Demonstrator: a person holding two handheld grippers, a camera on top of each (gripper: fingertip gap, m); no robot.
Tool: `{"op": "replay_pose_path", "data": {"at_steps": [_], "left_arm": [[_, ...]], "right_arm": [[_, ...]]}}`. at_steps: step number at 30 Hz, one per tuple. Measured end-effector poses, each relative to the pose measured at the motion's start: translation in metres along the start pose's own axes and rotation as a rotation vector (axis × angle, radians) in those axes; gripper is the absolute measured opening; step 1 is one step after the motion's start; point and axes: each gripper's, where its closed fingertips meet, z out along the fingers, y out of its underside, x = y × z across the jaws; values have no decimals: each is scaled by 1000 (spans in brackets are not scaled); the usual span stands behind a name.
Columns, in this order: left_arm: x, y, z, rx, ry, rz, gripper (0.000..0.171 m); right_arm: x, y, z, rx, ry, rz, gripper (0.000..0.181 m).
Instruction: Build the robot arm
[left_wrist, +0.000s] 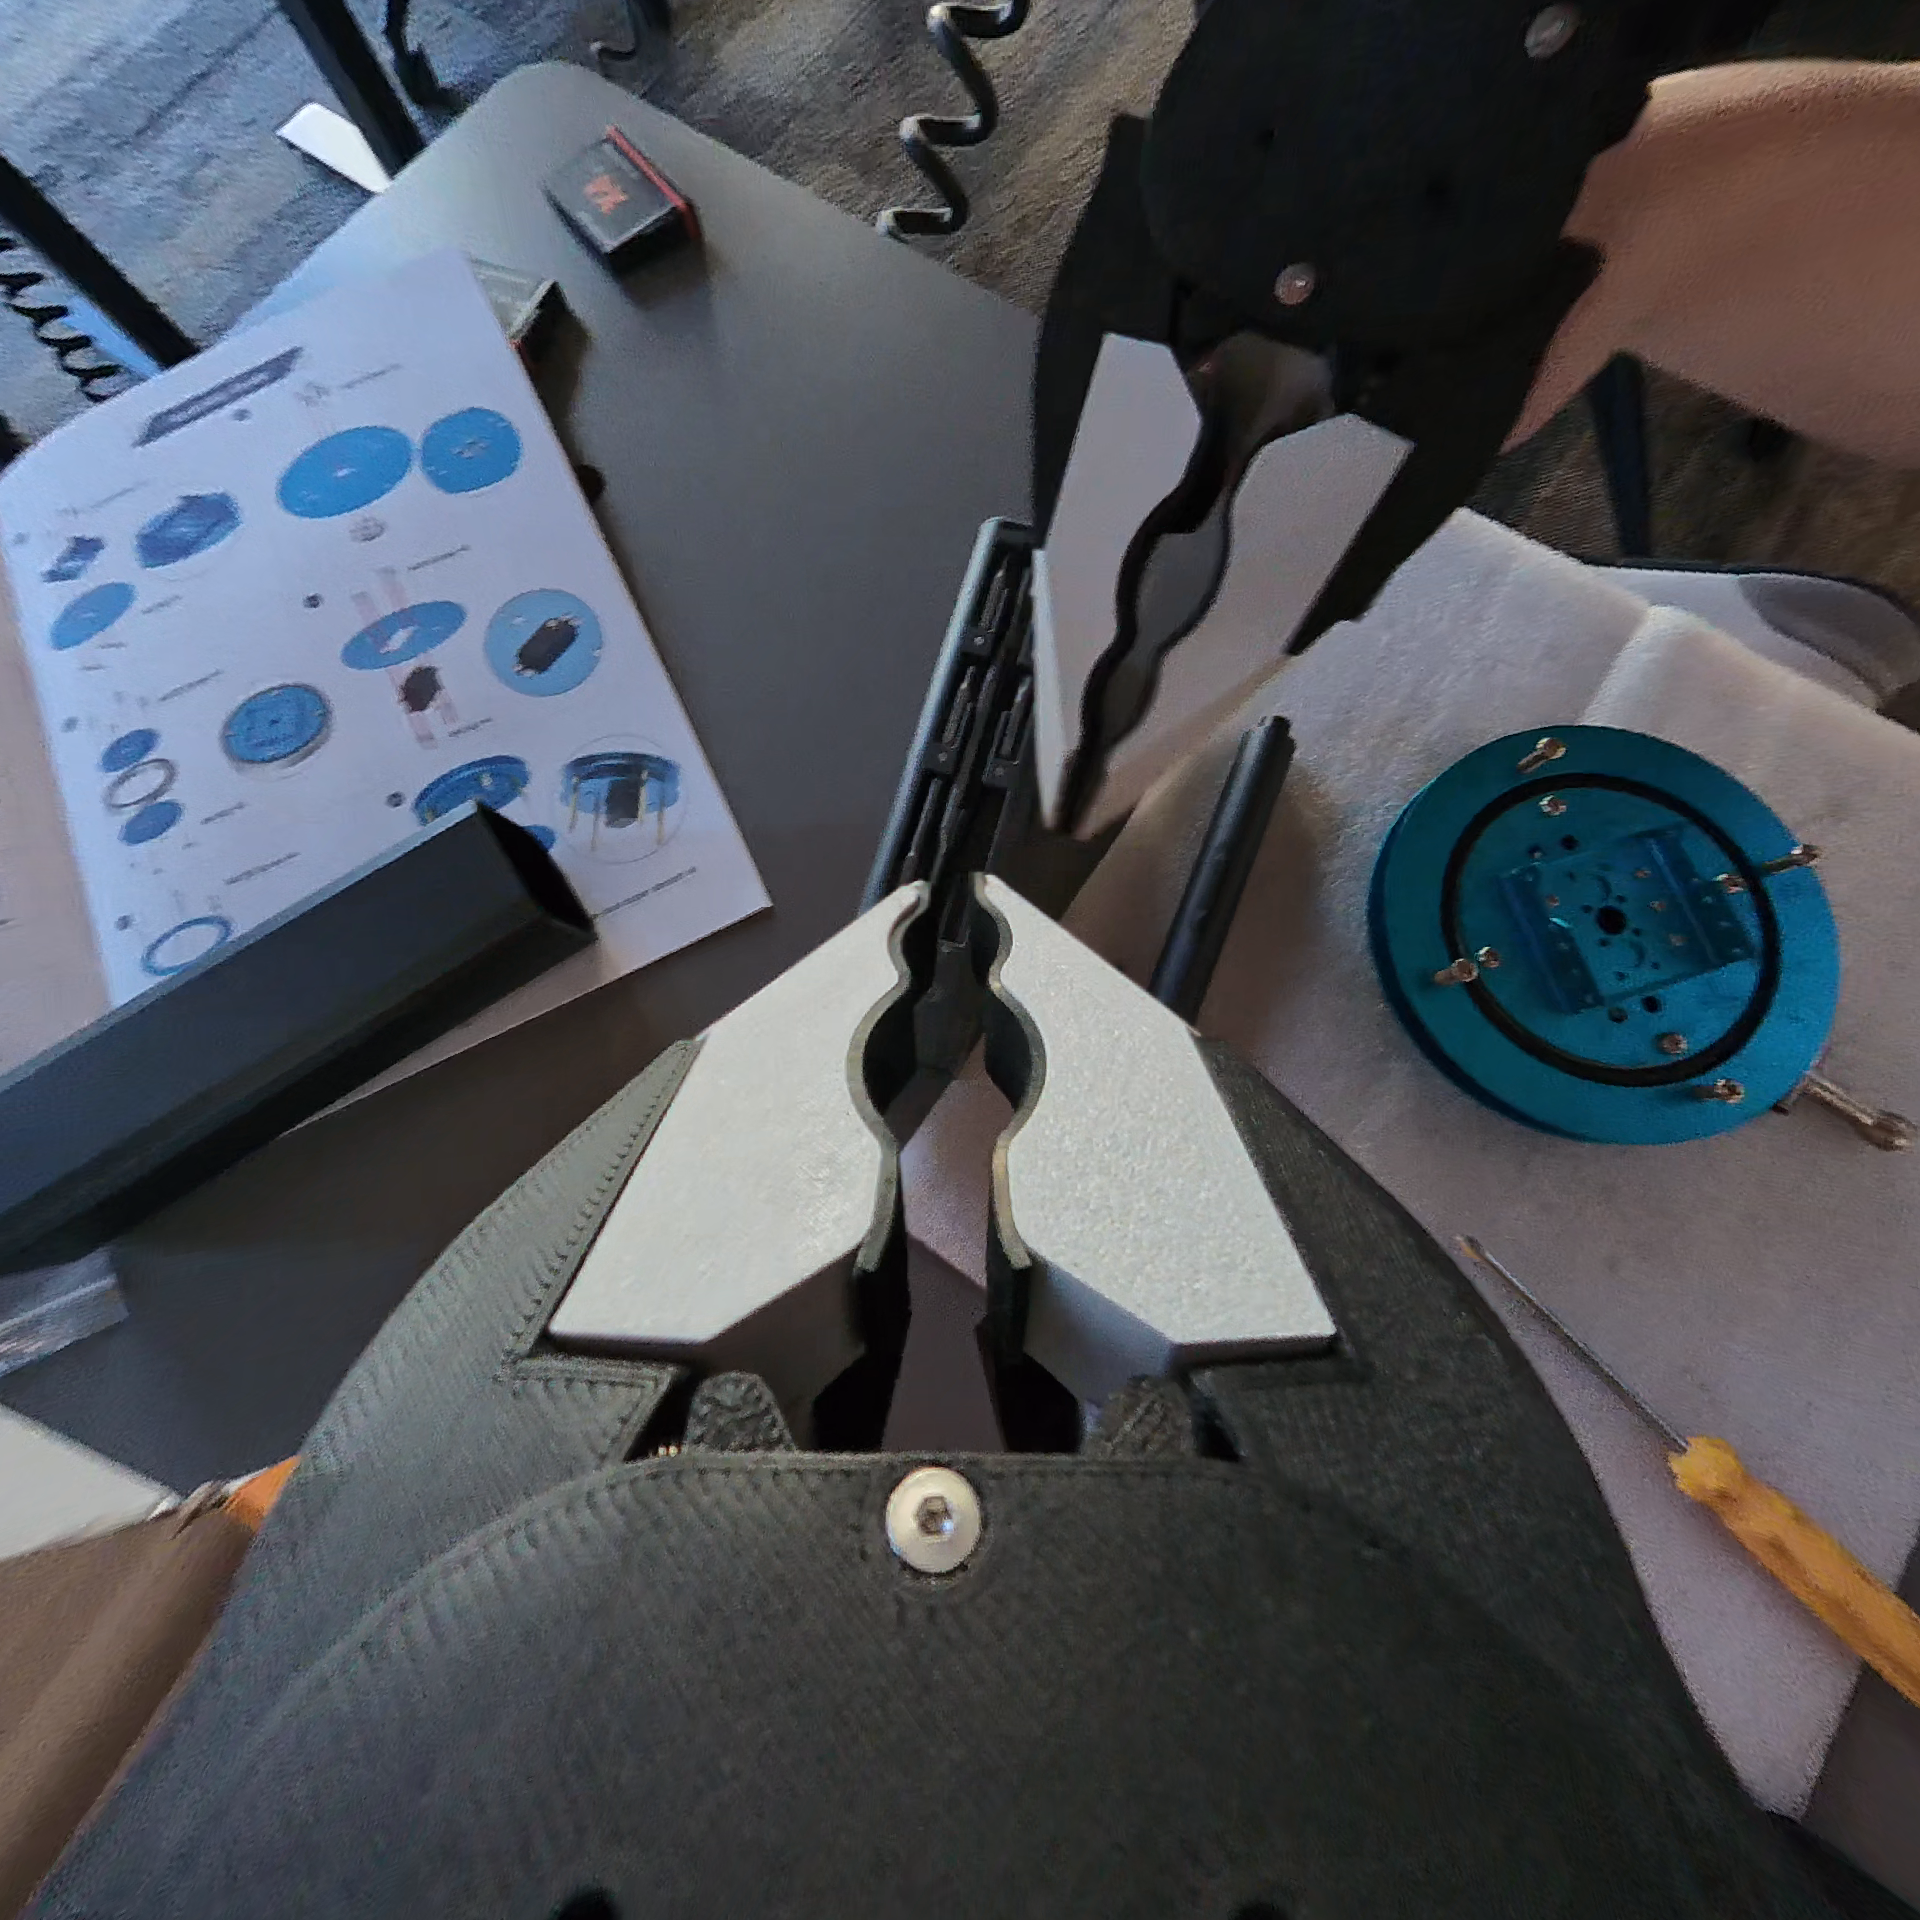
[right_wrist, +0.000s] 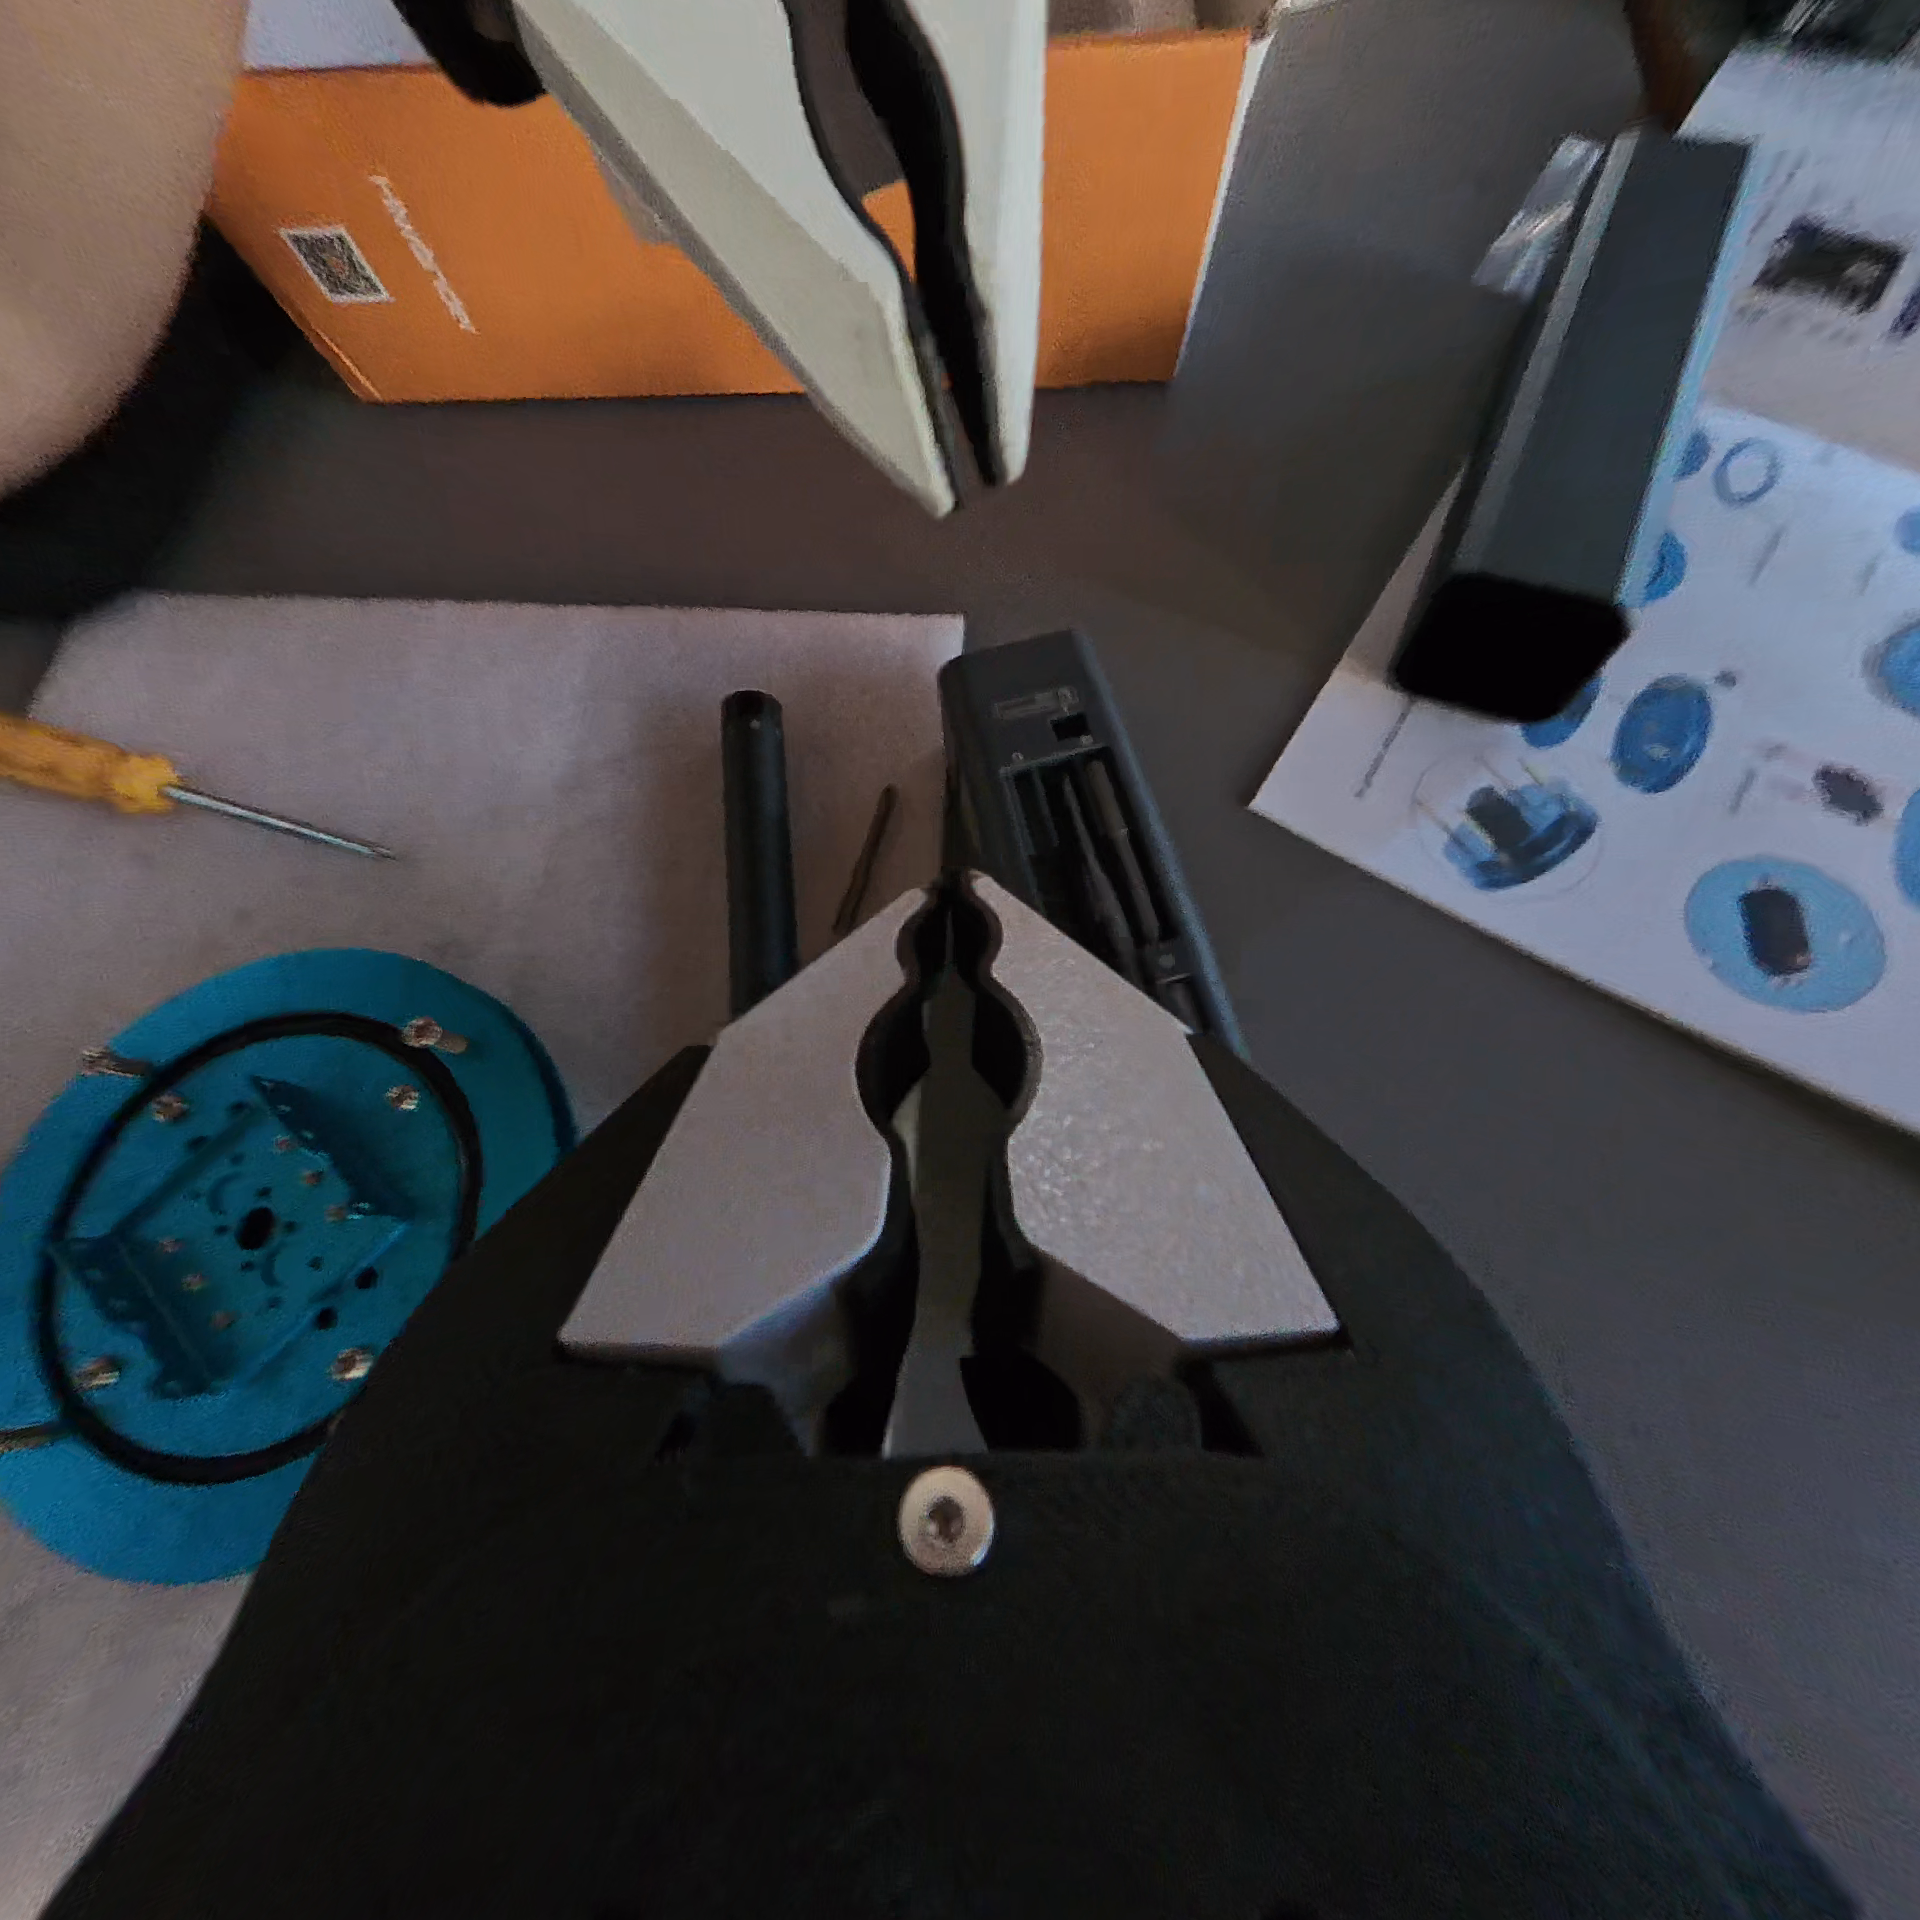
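The bit case (right_wrist: 1081, 821) lies open; an orange box (right_wrist: 582, 270) shows only from the right wrist.

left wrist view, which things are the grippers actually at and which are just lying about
At the grippers: black bit tray, between left gripper and right gripper; black rod beside it.
Lying about: blue disc, yellow screwdriver, instruction sheet, black sleeve, orange box.

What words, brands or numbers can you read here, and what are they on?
orange box: a printed word and a square code; writing is not quoted here.
instruction sheet: captions too small and blurred to read.
small black-and-red box: a red mark, too blurred to read.
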Motion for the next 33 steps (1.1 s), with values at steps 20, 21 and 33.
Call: {"op": "replay_pose_path", "data": {"at_steps": [20, 21, 33], "left_arm": [[2, -14, -48, 68, -77, 15, 7], [9, -14, -53, 85, -38, -24, 12], [135, -3, -76, 465, 231, -349, 19]], "right_arm": [[-34, -2, 34, -199, 198, -115, 3], [-35, -12, 19, -151, 270, -168, 3], [-136, -52, -44, -62, 628, -689, 3]]}}
